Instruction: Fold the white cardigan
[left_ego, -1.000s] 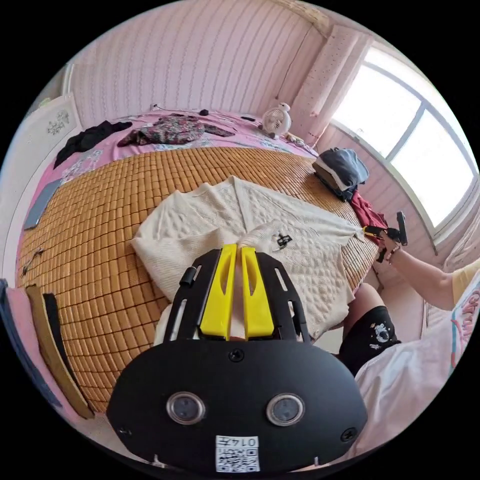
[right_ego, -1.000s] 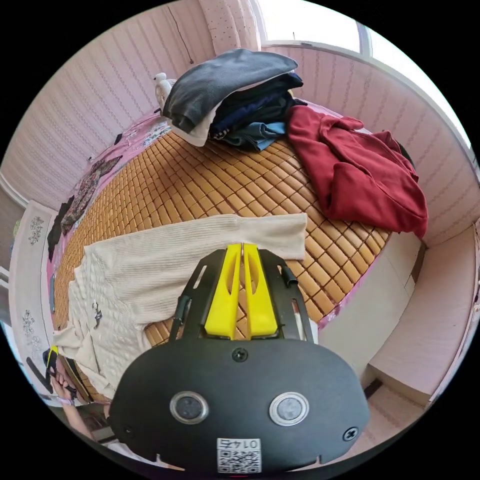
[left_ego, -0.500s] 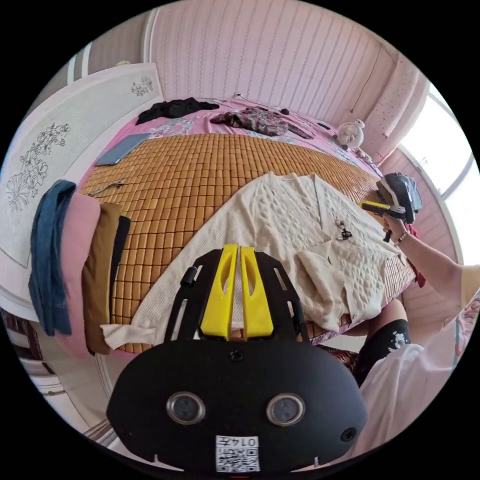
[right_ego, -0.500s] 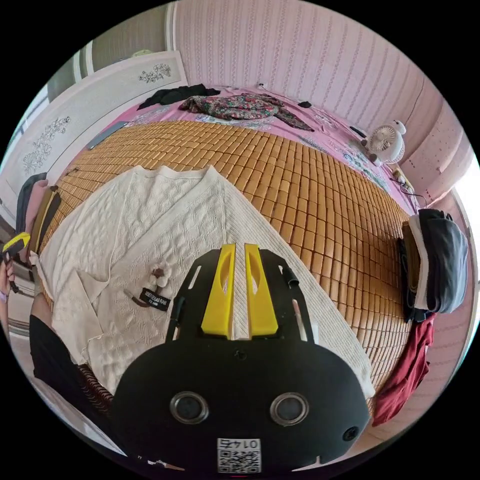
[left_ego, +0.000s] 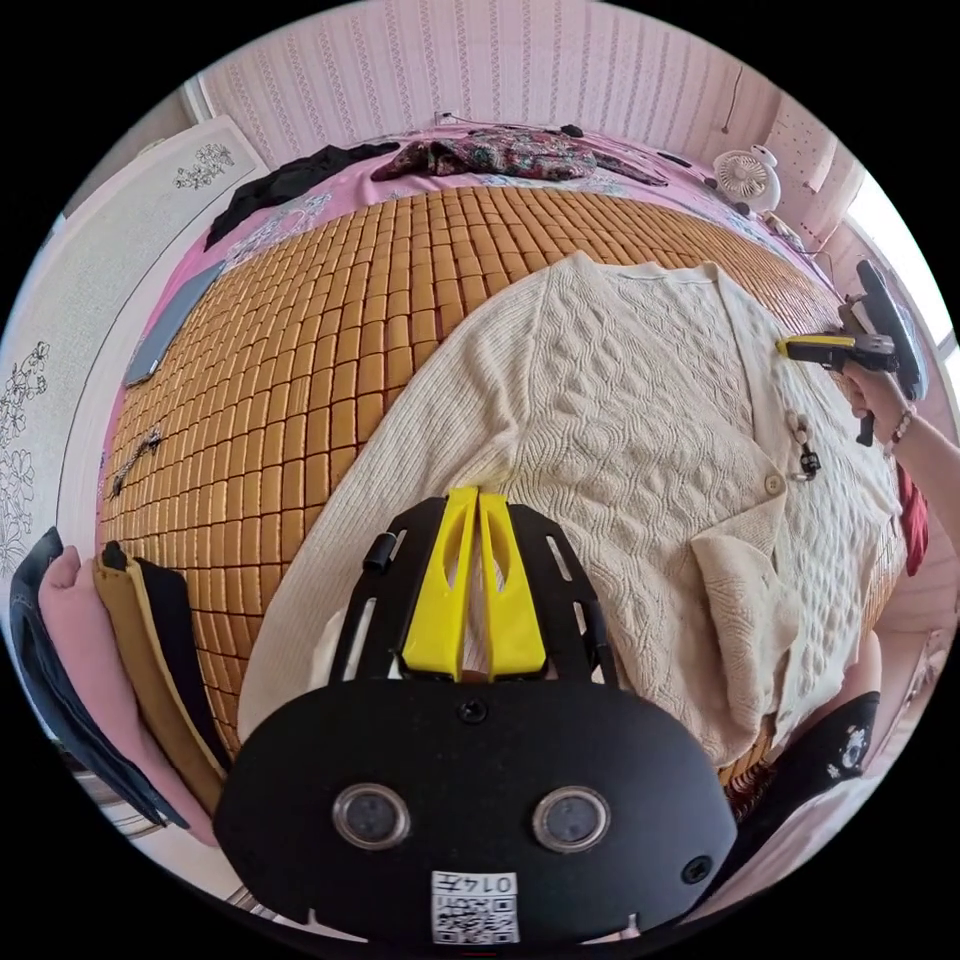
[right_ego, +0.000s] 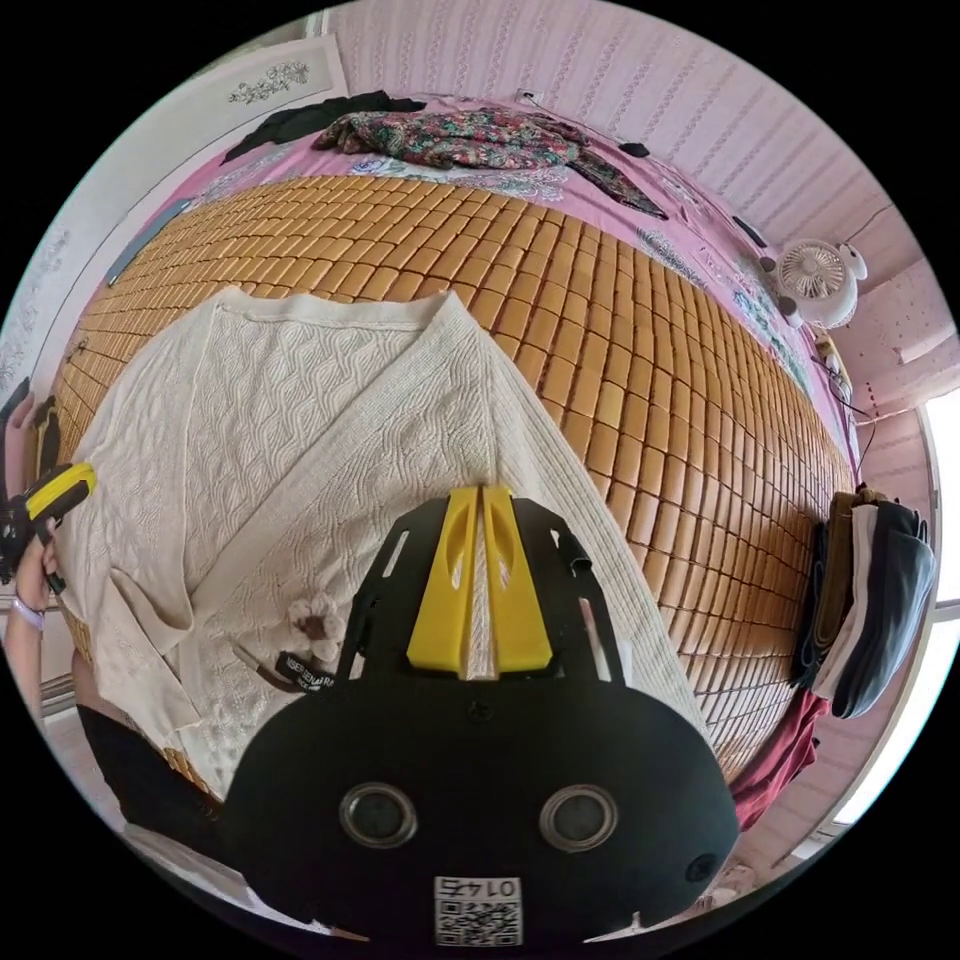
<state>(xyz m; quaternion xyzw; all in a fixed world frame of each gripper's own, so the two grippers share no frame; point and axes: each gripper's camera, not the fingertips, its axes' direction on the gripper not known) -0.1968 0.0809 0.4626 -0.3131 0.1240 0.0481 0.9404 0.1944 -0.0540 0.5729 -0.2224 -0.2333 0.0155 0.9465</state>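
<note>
One cream cable-knit cardigan (left_ego: 620, 400) lies spread, front up, on the amber bamboo-tile mat (left_ego: 330, 330) covering the bed, its lower front corner turned back. Left gripper (left_ego: 477, 500), two yellow jaws nearly together, is over one ribbed sleeve (left_ego: 400, 480); whether they pinch knit cannot be told. Right gripper (right_ego: 482, 497), jaws likewise narrow, is over the other sleeve (right_ego: 560, 500) (grip unclear). One white desk fan (right_ego: 818, 270) and one stack of folded dark garments (right_ego: 870, 600) sit at the mat's edges.
</note>
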